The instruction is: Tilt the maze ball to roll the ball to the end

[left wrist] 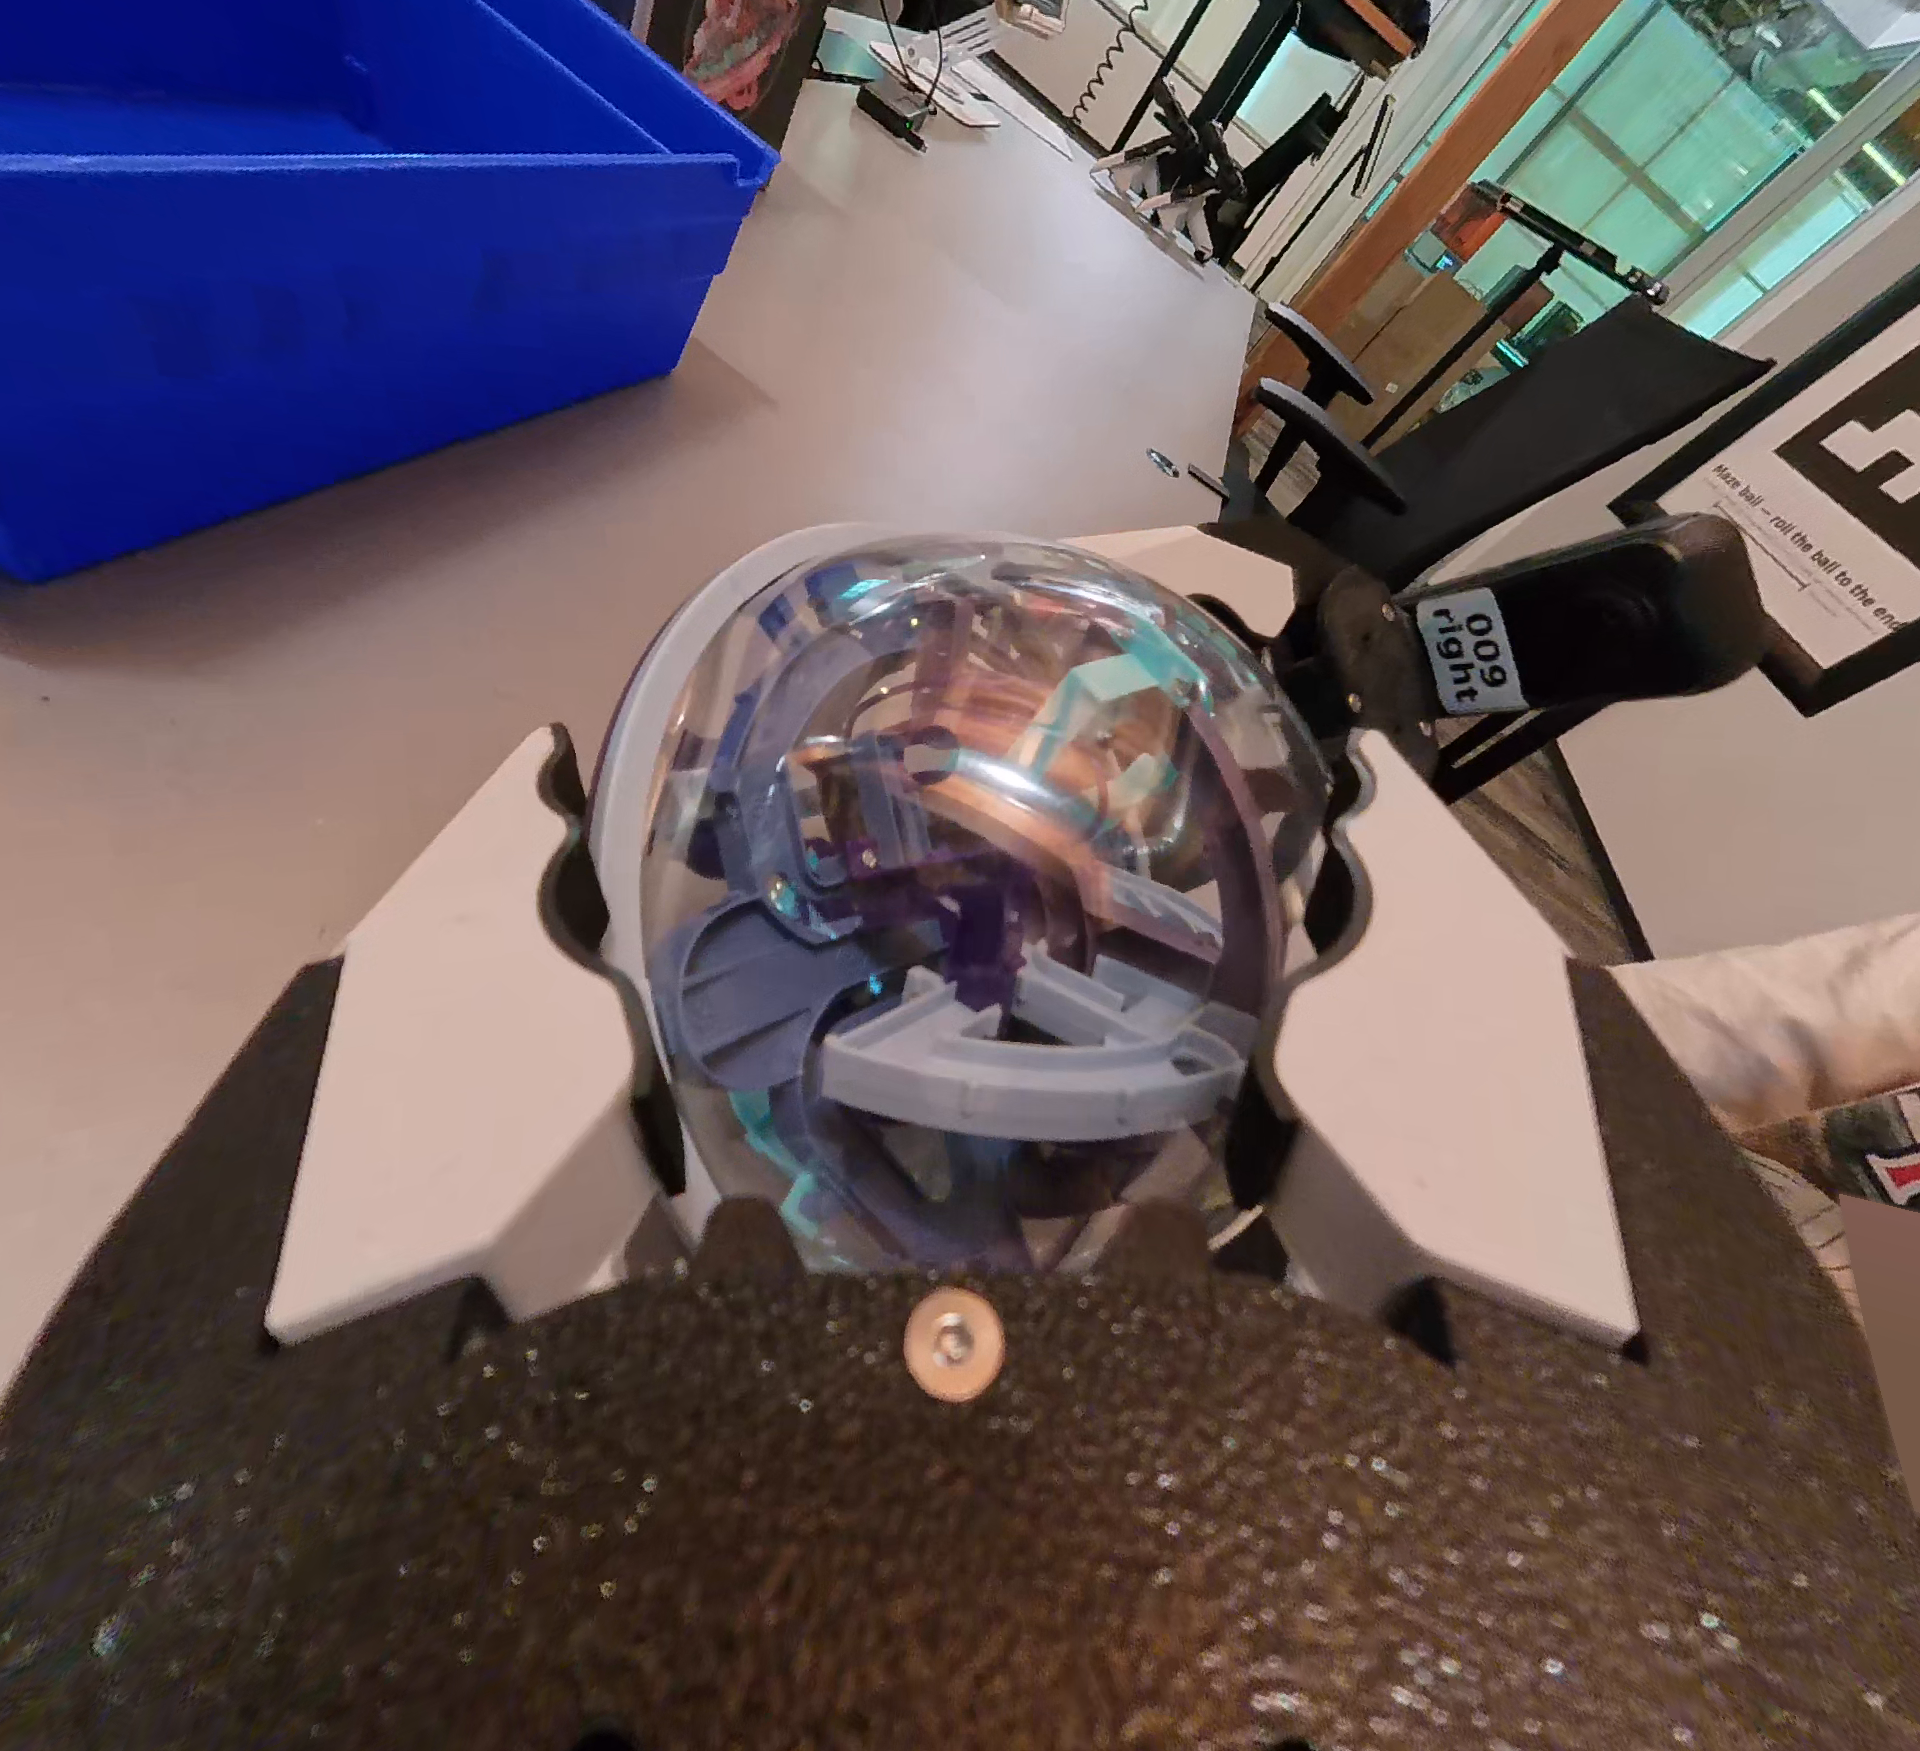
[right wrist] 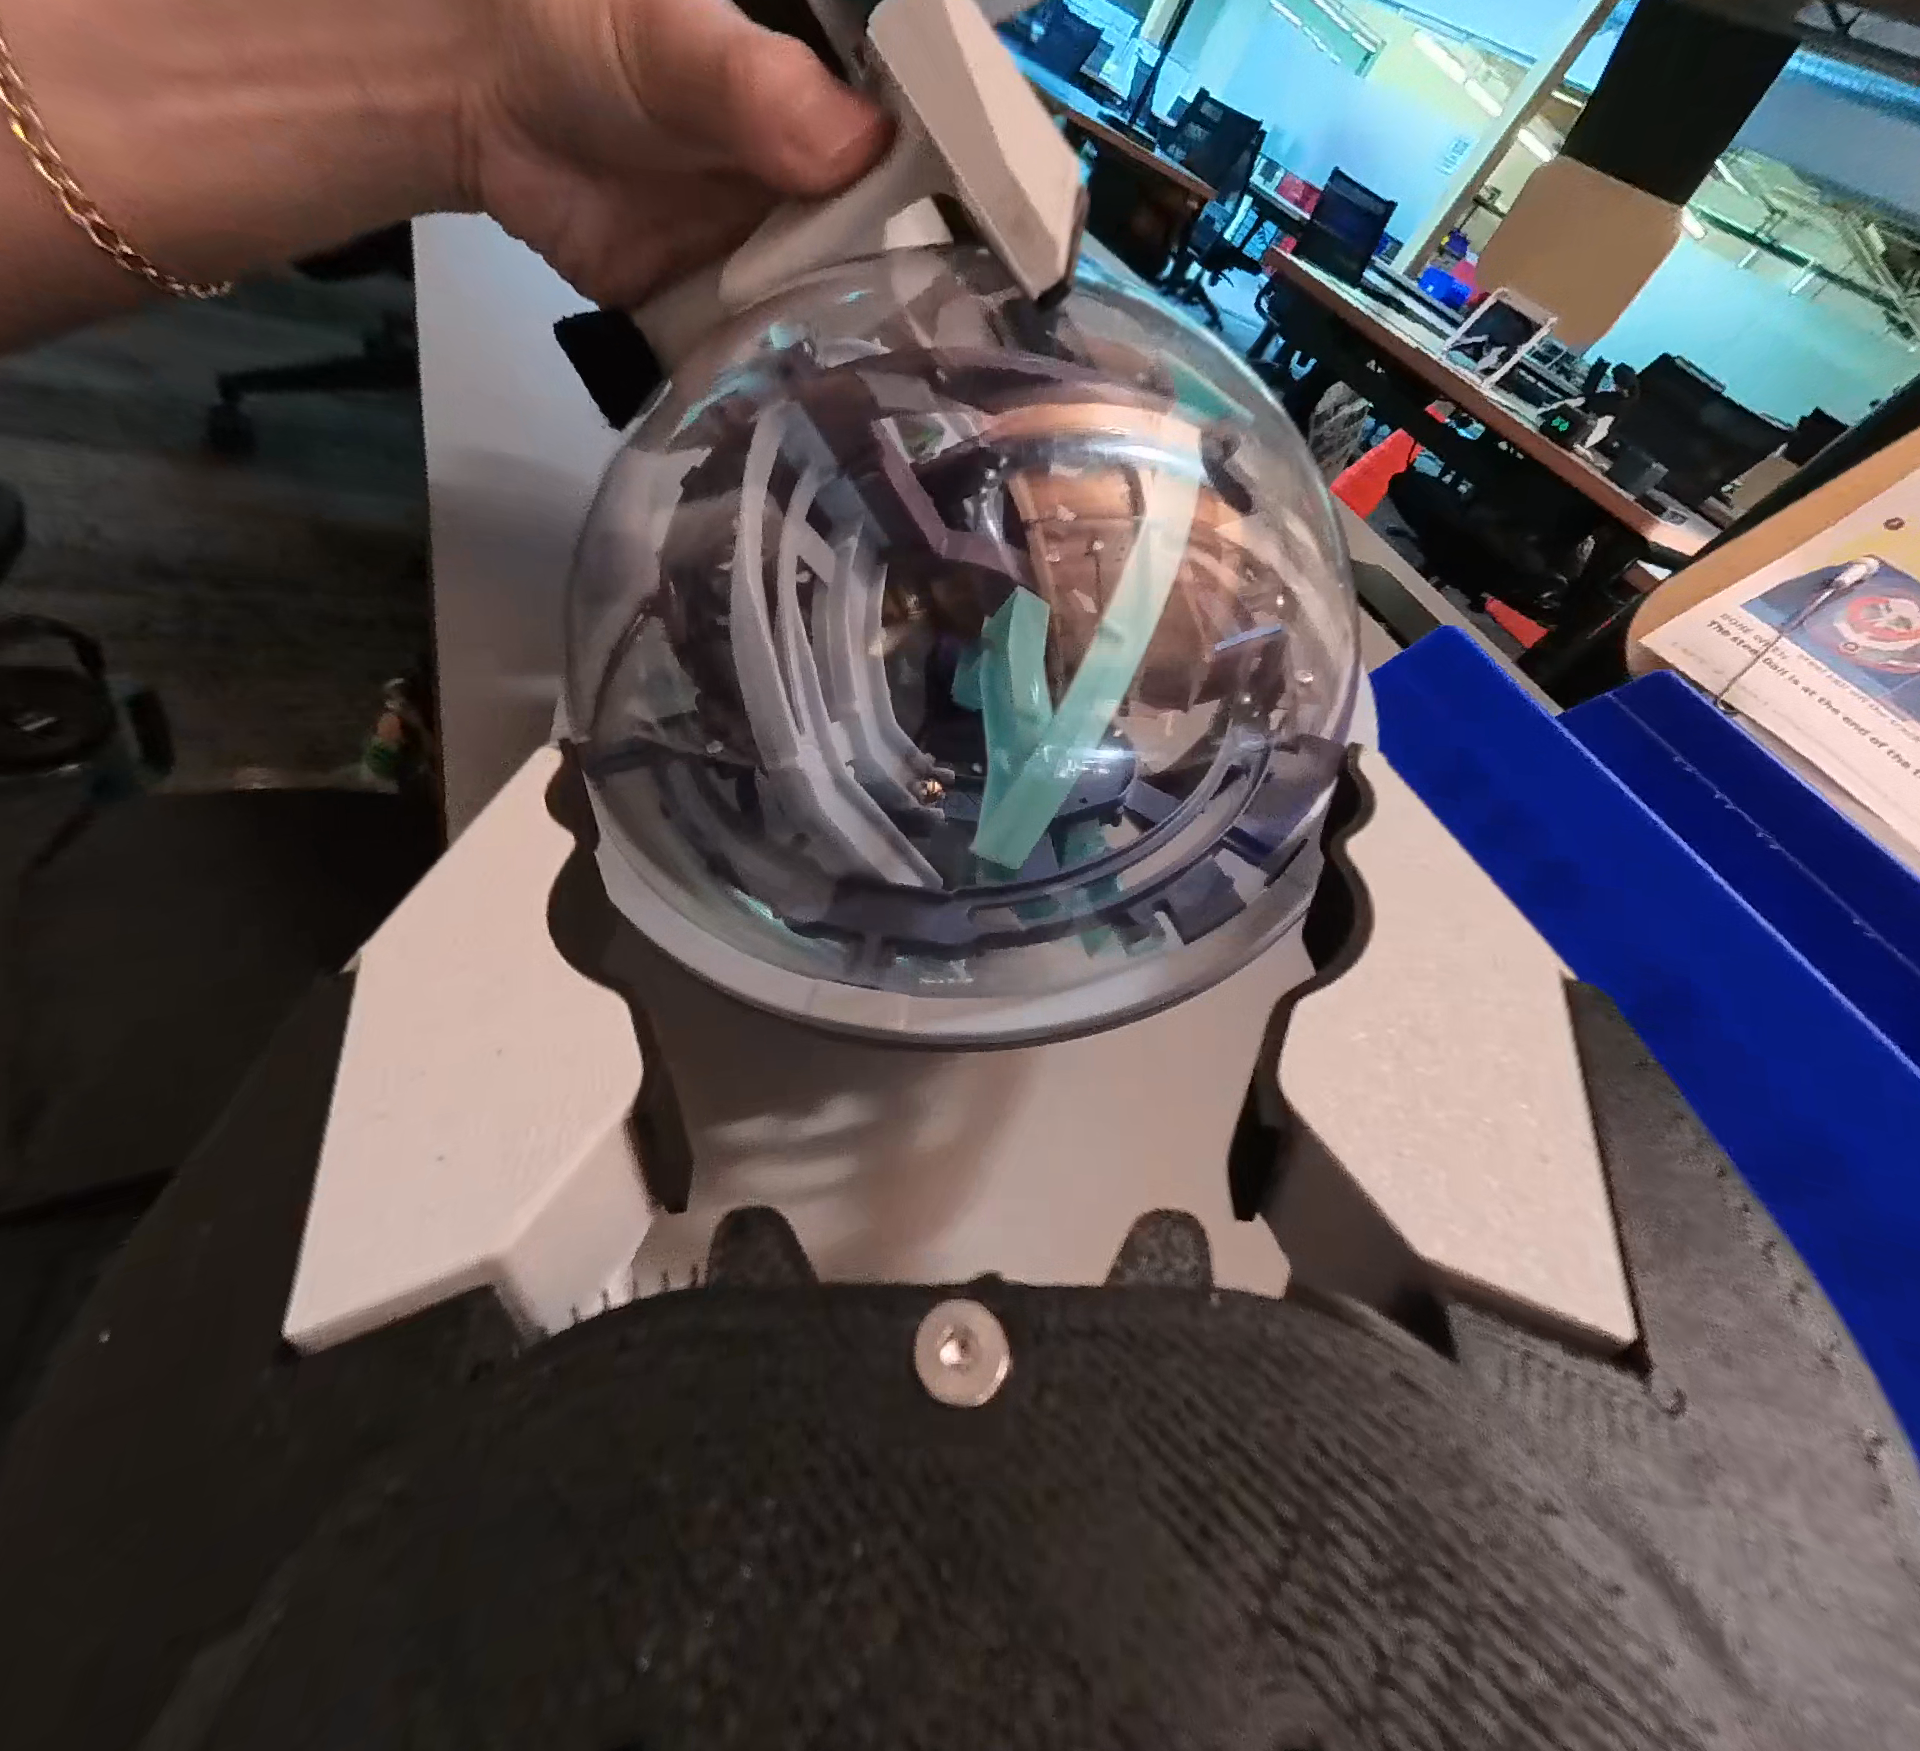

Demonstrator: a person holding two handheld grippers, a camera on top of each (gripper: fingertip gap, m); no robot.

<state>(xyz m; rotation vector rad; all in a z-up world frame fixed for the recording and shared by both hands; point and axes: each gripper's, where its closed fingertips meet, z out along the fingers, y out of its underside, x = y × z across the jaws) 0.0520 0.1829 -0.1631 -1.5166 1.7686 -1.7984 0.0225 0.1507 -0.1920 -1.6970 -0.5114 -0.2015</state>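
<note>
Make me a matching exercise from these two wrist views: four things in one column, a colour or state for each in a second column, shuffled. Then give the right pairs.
Things:
1. maze ball
2. bin
3. bracelet
4. strip inside the ball

Colour or state:
A. teal
B. clear shell, clamped between both grippers' white fingers
C. gold chain on a wrist
D. blue, resting on the table

Pairs: 1-B, 2-D, 3-C, 4-A
</note>
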